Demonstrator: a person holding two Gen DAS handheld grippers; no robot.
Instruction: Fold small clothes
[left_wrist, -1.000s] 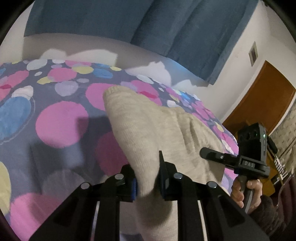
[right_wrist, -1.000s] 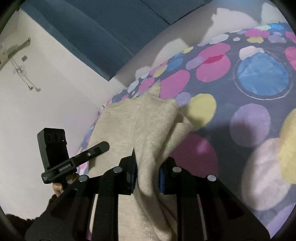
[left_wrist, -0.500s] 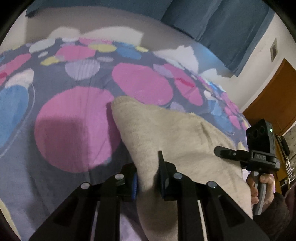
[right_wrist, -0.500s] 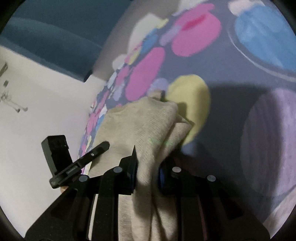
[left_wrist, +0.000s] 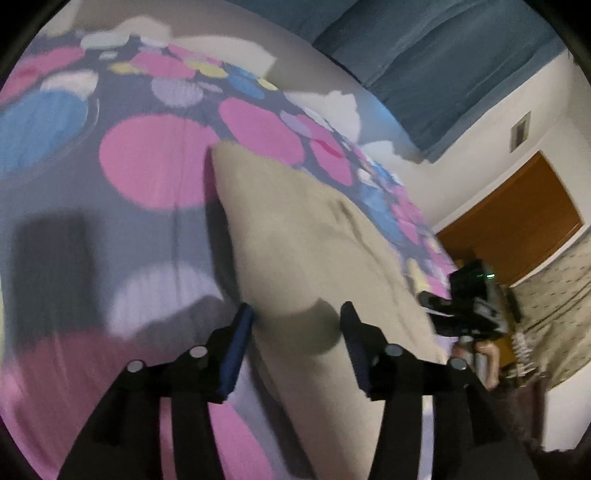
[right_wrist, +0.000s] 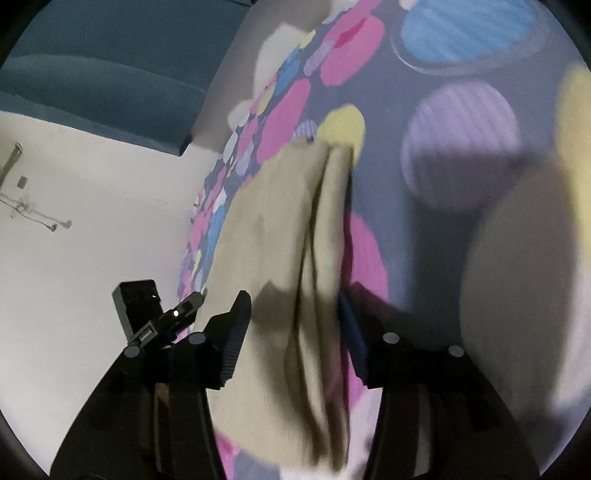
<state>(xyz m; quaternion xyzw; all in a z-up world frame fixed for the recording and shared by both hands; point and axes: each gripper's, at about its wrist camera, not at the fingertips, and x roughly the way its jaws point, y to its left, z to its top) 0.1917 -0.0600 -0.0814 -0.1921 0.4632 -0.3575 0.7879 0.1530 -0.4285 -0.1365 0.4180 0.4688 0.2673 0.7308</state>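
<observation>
Left wrist view, blurred. Left claw (left_wrist: 297, 314) at lower centre, jaws spread, just been opening; beige knit garment (left_wrist: 306, 236) between them but pads clear of the cloth on both sides. Blue pad facing visible on the left finger. Garment lying on the bed (left_wrist: 140, 166), running from mid-frame down to the bottom edge, far corner at upper centre on a pink dot of the spotted bedspread. Shallow crease across the garment's upper right part. Shadow of the claw on the cloth between the fingers.

Right claw (left_wrist: 428, 299) seen at right edge of this view, dark body with a green light, a hand (left_wrist: 480, 354) gripping its handle below; state not readable from here. Blue curtain (left_wrist: 443, 62) at upper right, wooden door (left_wrist: 517, 221) at right.

Right wrist view, blurred. Right claw (right_wrist: 293, 314) at lower centre, jaws spread, just been opening; garment (right_wrist: 280, 229) between them, not pinched. 2 layers or more visible as long folds along the garment's right edge, running from centre frame to the bottom. Garment flat on the bed (right_wrist: 461, 155). Left claw (right_wrist: 195, 297) at lower left of this view, beside the garment's left edge, white wall (right_wrist: 92, 203) behind.
</observation>
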